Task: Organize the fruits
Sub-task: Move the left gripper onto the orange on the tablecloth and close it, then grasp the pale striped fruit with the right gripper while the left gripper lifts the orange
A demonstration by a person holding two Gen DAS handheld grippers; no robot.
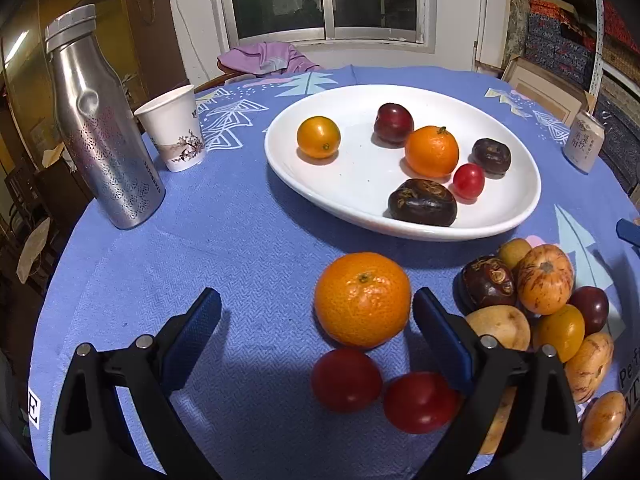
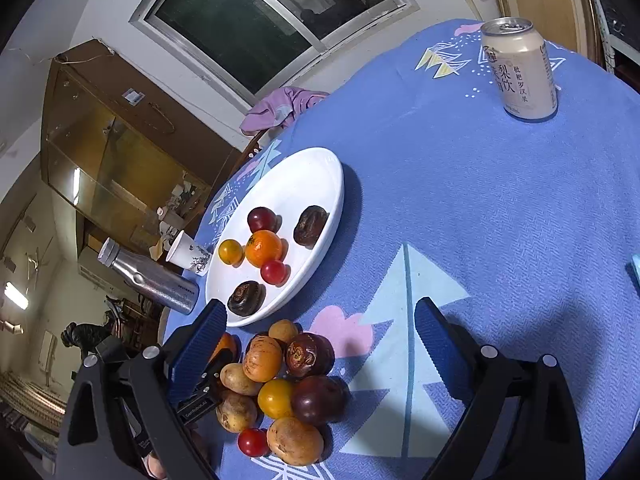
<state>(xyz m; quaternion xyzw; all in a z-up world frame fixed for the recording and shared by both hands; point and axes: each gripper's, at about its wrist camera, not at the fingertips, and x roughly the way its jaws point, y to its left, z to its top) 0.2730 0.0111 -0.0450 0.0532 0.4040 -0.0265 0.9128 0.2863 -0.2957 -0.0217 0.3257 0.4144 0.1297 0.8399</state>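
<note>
**Fingers wide apart, orange between the left pair**

Fingers of the left gripper (image 1: 316,304) stand spread wide over the cloth, holding nothing; the orange (image 1: 362,298) sits between them, close against the right finger and well clear of the left one. Fingers of the right gripper (image 2: 320,316) are likewise spread and empty, hanging above the fruit pile (image 2: 280,392).

Just near of the orange lie two red tomatoes (image 1: 384,390), touching each other. Right of it is the pile: brown, yellow, striped and dark purple fruits heaped together. Beyond, further off, the white plate (image 1: 360,184) already carries six fruits, clustered toward its right half, with bare room on the left.

Judging by this, the orange is the next pick for the plate. Risks: the grip is off-centre, so closing would push the orange sideways, and it may roll into the tomatoes or out of the jaws. The right finger also sits beside the pile and could nudge a fruit loose. Far left, the bottle (image 1: 100,128) and paper cup (image 1: 174,128) stand well clear of the path.
</note>
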